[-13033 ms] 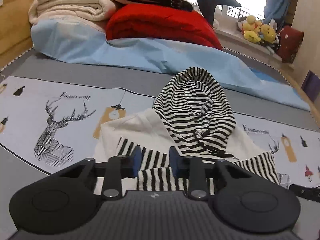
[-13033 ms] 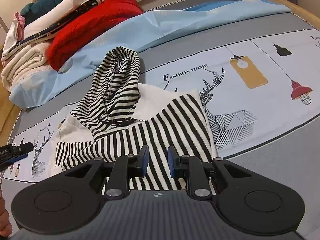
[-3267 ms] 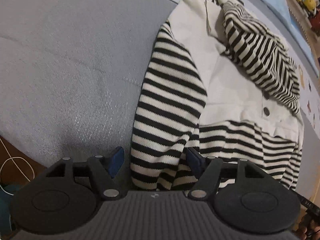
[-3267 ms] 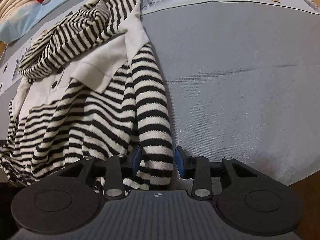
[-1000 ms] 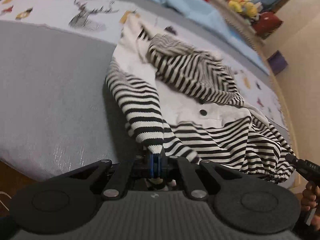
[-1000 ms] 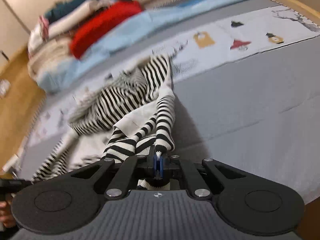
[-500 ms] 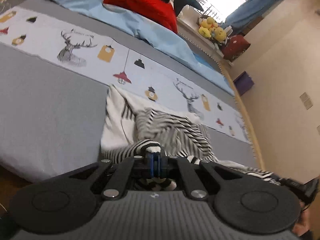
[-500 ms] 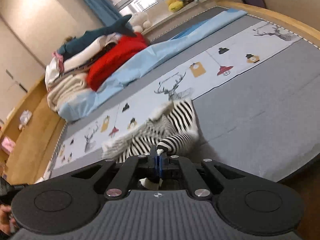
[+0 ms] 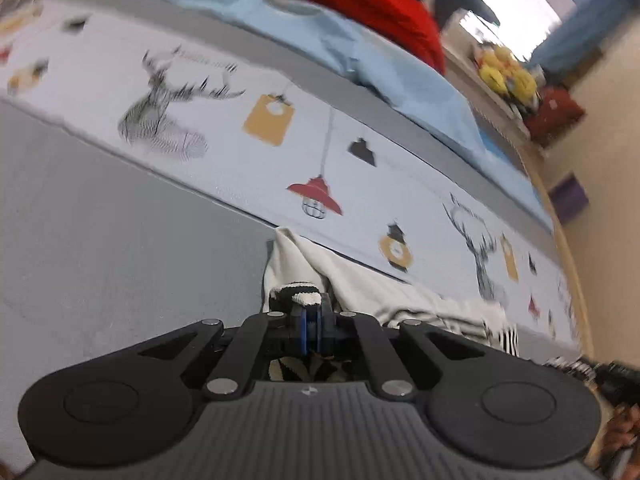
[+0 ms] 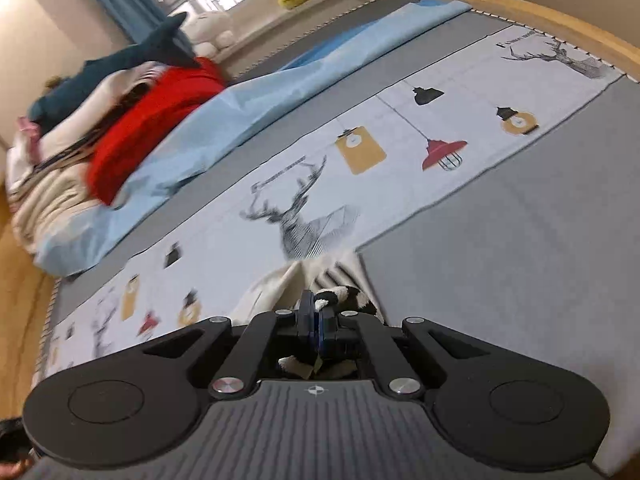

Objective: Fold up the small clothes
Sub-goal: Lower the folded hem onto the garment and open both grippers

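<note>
Hand-held gripper on the left (image 9: 311, 322) is pinching a striped cuff (image 9: 298, 295) of the hooded top (image 9: 360, 284) on the bed (image 9: 100, 248), its jaws just easing so the cuff risks slipping, while the right hand-held gripper (image 10: 318, 330) is clamping the other cuff (image 10: 340, 295) near the bed's edge, with open bedding beyond.
</note>
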`<state>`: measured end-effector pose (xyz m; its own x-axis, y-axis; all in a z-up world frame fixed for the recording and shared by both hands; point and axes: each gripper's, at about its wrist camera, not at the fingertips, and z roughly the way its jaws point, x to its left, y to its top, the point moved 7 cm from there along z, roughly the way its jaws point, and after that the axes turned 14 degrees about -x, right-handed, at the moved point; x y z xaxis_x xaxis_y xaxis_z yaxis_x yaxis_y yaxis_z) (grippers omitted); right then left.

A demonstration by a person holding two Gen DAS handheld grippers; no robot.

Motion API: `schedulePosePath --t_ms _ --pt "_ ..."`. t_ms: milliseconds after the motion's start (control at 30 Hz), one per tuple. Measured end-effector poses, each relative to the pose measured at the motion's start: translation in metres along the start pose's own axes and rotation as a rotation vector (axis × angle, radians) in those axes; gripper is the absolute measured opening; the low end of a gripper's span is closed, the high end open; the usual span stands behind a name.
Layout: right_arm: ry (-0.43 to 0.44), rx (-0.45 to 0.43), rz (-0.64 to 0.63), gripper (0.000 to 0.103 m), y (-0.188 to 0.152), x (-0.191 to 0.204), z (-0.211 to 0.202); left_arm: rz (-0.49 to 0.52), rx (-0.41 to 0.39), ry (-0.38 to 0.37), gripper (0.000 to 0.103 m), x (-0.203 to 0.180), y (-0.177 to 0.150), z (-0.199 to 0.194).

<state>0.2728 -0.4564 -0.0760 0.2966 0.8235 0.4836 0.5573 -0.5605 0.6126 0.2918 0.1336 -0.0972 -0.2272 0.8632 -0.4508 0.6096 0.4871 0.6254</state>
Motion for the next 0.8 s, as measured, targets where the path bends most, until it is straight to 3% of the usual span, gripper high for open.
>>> schedulePosePath --t_ms 67,100,167,233,267,367,467,533,633,800 --pt "-0.026 -0.014 0.023 0.002 -0.007 -0.004 0.028 -0.150 0.086 0.045 0.011 0.015 -0.006 0.017" --pt "-0.039 -0.009 0.010 0.003 -0.014 -0.007 0.040 -0.203 0.089 0.000 0.014 0.014 -0.004 0.018" --pt "-0.100 0.047 -0.016 0.010 -0.026 -0.010 0.057 -0.216 0.063 -0.099 0.039 0.003 0.005 0.015" --pt "-0.065 0.027 -0.006 0.013 -0.020 -0.002 0.060 -0.158 0.062 -0.152 0.065 -0.011 0.006 0.011" --pt "-0.044 0.008 -0.029 0.018 -0.014 0.004 0.059 -0.130 0.082 -0.170 0.067 -0.017 0.002 0.012" --pt "-0.044 -0.064 -0.125 0.036 -0.004 0.011 0.048 -0.067 0.101 -0.155 0.067 -0.024 -0.006 0.016" --pt "-0.021 -0.069 -0.126 0.038 -0.005 0.009 0.041 -0.035 0.124 -0.160 0.067 -0.027 -0.017 0.019" --pt "0.013 -0.034 -0.129 0.038 -0.013 0.010 0.042 -0.021 0.170 -0.165 0.067 -0.029 -0.029 0.022" --pt "0.085 0.095 -0.159 0.040 -0.040 0.022 0.051 0.041 0.227 -0.139 0.067 -0.037 -0.046 0.028" --pt "0.114 0.198 -0.154 0.047 -0.071 0.041 0.073 0.038 0.237 -0.098 0.063 -0.042 -0.054 0.041"
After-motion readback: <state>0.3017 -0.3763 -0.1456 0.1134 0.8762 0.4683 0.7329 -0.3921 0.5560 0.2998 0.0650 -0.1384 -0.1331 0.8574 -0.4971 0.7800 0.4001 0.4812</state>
